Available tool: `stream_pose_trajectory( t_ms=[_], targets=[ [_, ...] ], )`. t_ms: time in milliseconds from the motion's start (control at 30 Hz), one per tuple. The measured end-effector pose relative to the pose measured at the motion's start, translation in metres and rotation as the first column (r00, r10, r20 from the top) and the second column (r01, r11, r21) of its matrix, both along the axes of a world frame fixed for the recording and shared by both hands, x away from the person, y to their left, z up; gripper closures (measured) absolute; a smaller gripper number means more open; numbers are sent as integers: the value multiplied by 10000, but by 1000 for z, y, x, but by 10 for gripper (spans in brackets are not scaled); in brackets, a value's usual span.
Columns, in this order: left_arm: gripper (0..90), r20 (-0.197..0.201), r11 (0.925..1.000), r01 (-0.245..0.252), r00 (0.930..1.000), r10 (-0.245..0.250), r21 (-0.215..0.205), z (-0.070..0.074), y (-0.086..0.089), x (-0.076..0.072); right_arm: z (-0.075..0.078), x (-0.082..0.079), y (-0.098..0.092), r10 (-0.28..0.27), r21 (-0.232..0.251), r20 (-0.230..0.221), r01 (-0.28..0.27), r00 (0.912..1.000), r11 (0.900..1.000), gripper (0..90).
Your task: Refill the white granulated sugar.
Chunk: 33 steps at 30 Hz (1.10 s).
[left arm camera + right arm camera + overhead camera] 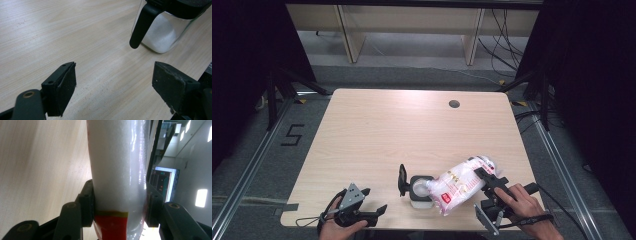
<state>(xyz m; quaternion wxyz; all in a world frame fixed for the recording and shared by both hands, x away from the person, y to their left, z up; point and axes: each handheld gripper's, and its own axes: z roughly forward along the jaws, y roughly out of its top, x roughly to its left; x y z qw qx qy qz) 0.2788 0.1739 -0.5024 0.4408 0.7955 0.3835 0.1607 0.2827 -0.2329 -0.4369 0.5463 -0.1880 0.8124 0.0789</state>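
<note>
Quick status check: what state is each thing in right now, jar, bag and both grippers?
Jar: upright on the table, lid flipped open, partly filled with white grains.
Bag: tilted, lower end at the jar's mouth.
Right gripper: clamped on the bag.
Left gripper: open, empty, by the table's near edge.

A pale wooden table point(377, 135) with a round cable hole point(454, 104) near its far edge stands on grey floor point(412, 75). Light wooden furniture legs point(347, 30) rise behind; cables point(502, 45) trail at the far right.
</note>
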Motion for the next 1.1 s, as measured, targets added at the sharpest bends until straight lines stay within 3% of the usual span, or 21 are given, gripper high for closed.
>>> stream_pose_trajectory(
  t_ms=[100,133,167,200,233,300,333,433,533,633,733,800,1033,1100],
  targets=[
    [188,128,9998,109,9999,-107,-149,0,-1,1,0,1,-2,206,-50,79,-206,9998,9998,546],
    [188,280,9992,294,9992,-302,267,1,2,2,-3,0,-3,-49,163,-101,51,9999,9999,547],
    [188,280,9992,294,9992,-302,267,1,2,2,-3,0,-3,-49,163,-101,51,9999,9999,547],
    [188,29,9995,-18,10000,19,-301,0,-2,-1,-1,1,-3,221,22,103,-221,9997,9998,548],
    [188,35,9996,8,10000,-7,-279,0,-2,0,-2,1,-3,228,55,101,-229,9997,9997,550],
    [188,18,10000,39,10000,-39,7,0,0,0,-1,1,-4,199,98,-42,-199,9998,9998,551],
    [187,6,9999,73,10000,-73,-121,0,-1,-1,-4,2,-7,99,530,-561,-69,9984,9986,558],
    [188,49,9999,63,10000,-62,-136,0,-1,0,-3,2,-9,155,642,-555,-119,9983,9979,561],
    [188,26,9999,40,10000,-40,-162,0,-1,0,-4,2,-12,408,1062,-816,-320,9958,9938,565],
    [188,63,9995,-1,10000,3,-326,-1,-2,0,-5,1,-14,304,1164,-1029,-183,9942,9930,567],
    [188,56,9994,-9,10000,11,-339,-1,-2,0,-5,1,-11,523,838,-758,-459,9958,9954,570],
    [188,153,9998,158,9998,-157,-79,0,-1,0,-6,0,-8,429,773,-737,-371,9964,9963,570],
    [188,60,9995,-2,10000,4,-330,-1,-2,0,-10,1,-1,398,337,-666,-376,9970,9987,574],
    [188,48,9997,23,10000,-21,-261,0,-2,0,-16,2,-1,199,540,-1039,-143,9944,9984,575]
  ],
)
